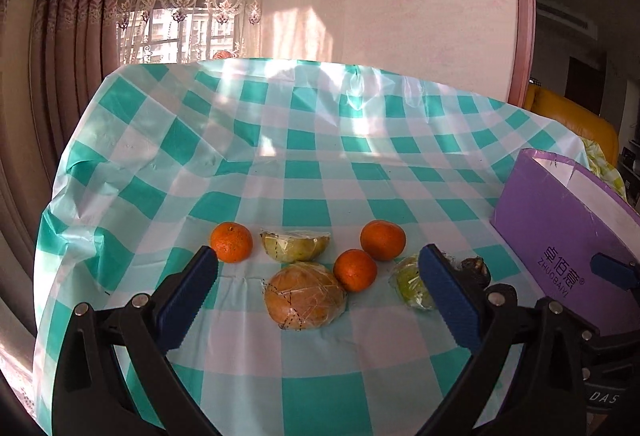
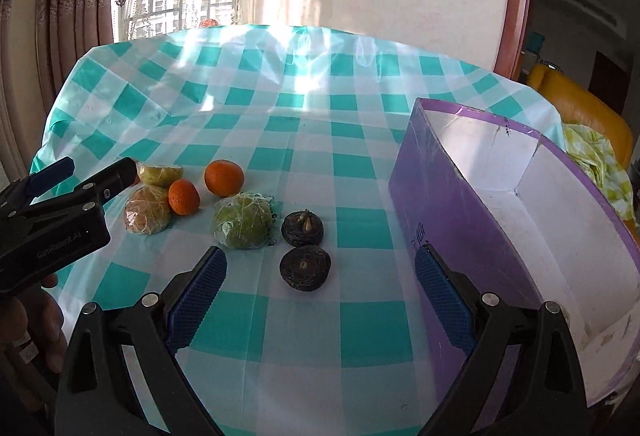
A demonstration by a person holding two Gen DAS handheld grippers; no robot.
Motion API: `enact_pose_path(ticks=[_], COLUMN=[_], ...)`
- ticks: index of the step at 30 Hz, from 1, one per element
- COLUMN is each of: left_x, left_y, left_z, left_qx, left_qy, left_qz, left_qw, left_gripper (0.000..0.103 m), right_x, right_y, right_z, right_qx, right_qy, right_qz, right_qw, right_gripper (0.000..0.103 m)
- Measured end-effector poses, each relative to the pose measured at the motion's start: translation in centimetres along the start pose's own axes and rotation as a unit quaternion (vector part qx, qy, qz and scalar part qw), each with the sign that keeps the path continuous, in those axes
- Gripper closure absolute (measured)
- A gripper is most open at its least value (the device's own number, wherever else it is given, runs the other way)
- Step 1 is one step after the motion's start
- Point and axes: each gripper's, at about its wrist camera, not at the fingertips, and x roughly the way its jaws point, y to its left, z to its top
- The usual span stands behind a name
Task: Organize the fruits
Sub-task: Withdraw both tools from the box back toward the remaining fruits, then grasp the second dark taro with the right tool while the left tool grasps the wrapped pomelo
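In the left wrist view my left gripper (image 1: 318,256) is open above a cluster of fruit: three oranges (image 1: 231,242) (image 1: 383,239) (image 1: 355,270), a wrapped yellow-green piece (image 1: 296,246) and a wrapped brown fruit (image 1: 305,296) between the fingers. A wrapped green fruit (image 1: 412,282) is partly hidden behind the right finger. The right wrist view shows my right gripper (image 2: 320,256) open and empty over two dark round fruits (image 2: 302,228) (image 2: 306,268), with the wrapped green fruit (image 2: 244,222) to their left. The left gripper (image 2: 96,168) shows at far left, near the oranges (image 2: 224,178).
An open purple box (image 2: 420,188) with a white inside stands on the right of the table, close to my right gripper's right finger. A teal-and-white checked cloth (image 2: 304,316) covers the table. A yellow sofa (image 2: 580,108) lies beyond the right edge. A hand (image 2: 40,316) holds the left gripper.
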Motion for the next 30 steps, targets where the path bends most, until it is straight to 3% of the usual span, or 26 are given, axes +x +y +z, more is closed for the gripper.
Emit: enact_pose_path(ticks=[14, 27, 30], left_x=[1.5, 2.9, 3.2], left_y=[2.1, 3.7, 4.8], left_z=[-0.7, -1.7, -2.0], left_qx=[-0.034, -0.077, -0.105], left_qy=[0.021, 0.049, 0.052], left_qz=[0.016, 0.011, 0.010], left_qw=[0.9991, 0.9958, 0.9931], left_gripper=[0.008, 0.013, 0.017], right_x=[4.5, 6.4, 7.0], right_y=[0.8, -1.1, -1.0], right_z=[-0.9, -1.6, -1.5], right_qx=[0.007, 0.071, 0.073], right_qy=[0.052, 0.081, 0.094], right_qz=[0.014, 0.055, 0.058], right_qw=[0.999, 0.993, 0.991], right_gripper=[0.011, 0.012, 0.018])
